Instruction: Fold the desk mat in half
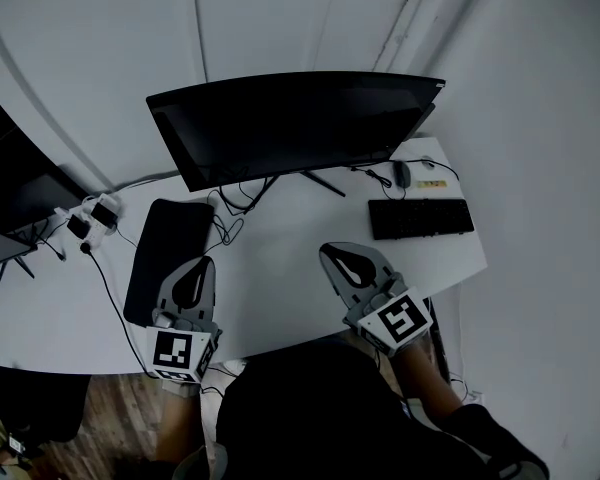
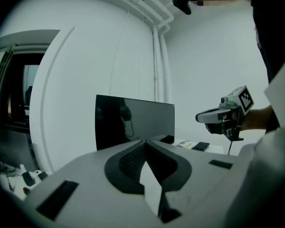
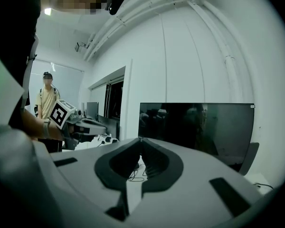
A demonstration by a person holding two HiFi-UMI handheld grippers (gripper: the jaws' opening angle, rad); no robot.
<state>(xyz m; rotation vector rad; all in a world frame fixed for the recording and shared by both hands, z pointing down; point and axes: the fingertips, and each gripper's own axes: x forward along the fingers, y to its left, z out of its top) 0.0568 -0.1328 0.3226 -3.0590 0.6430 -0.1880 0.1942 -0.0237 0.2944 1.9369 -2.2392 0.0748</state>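
Observation:
The black desk mat [image 1: 166, 252] lies flat on the white desk [image 1: 280, 278] at the left, in front of the monitor's left end, and shows only in the head view. My left gripper [image 1: 204, 262] hovers over the mat's near right corner, jaws shut with nothing between them. My right gripper [image 1: 326, 251] hangs above the bare middle of the desk, also shut and empty. The left gripper view has its own closed tips [image 2: 145, 140] aimed at the monitor, with the right gripper [image 2: 199, 117] to the right. In the right gripper view its shut tips [image 3: 140, 138] point level, the left gripper [image 3: 102, 126] to the left.
A wide black monitor [image 1: 295, 128] stands at the back of the desk. A black keyboard [image 1: 420, 218] and a mouse [image 1: 402, 174] lie at the right. Cables and power adapters [image 1: 92, 218] sit at the left edge. A person [image 3: 48, 100] stands far off.

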